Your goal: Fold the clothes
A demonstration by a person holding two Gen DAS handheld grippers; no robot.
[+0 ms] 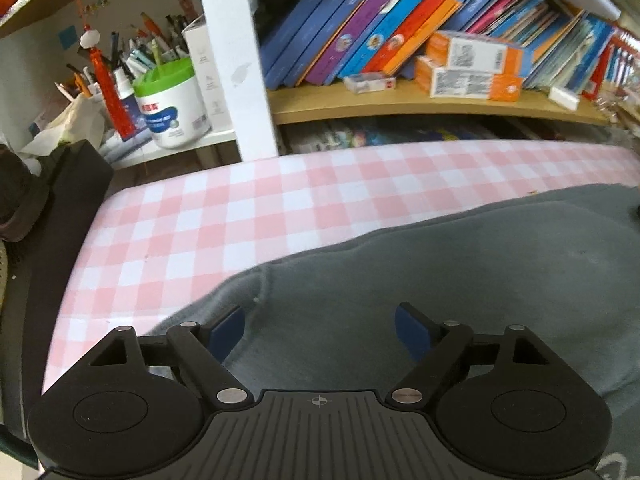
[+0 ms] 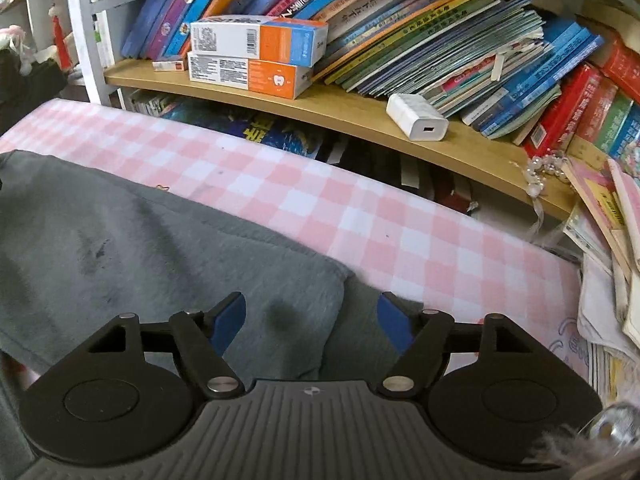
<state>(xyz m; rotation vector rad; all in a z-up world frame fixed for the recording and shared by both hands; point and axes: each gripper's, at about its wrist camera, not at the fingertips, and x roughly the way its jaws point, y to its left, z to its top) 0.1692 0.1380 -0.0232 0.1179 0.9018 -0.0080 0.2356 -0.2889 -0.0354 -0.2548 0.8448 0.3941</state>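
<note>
1. Both tongs stand wide apart and hold nothing: the left gripper [image 1: 320,332] hangs low over the left end of the grey garment [image 1: 440,280], and the right gripper [image 2: 312,322] hangs low over its right end, blue pads clear of the cloth on both.
2. Pink checked cloth [image 1: 240,208] covers the work surface, and the garment lies flat across its near part, with a bare strip of checks beyond it as far as the bookshelf [image 2: 360,108].
3. Under the right gripper a layer of the grey fabric ends in a rounded corner [image 2: 336,276] on top of more grey, so at least one layer seems doubled there; whether this is a fold partly made or simply how the piece lies, I cannot tell.
4. Judging by that, the scene fits either tongs about to pinch an edge or tongs that have just let one go.
5. Any next pinch calls for a pad slid under the layer's thin edge, at matching places on both ends.
</note>
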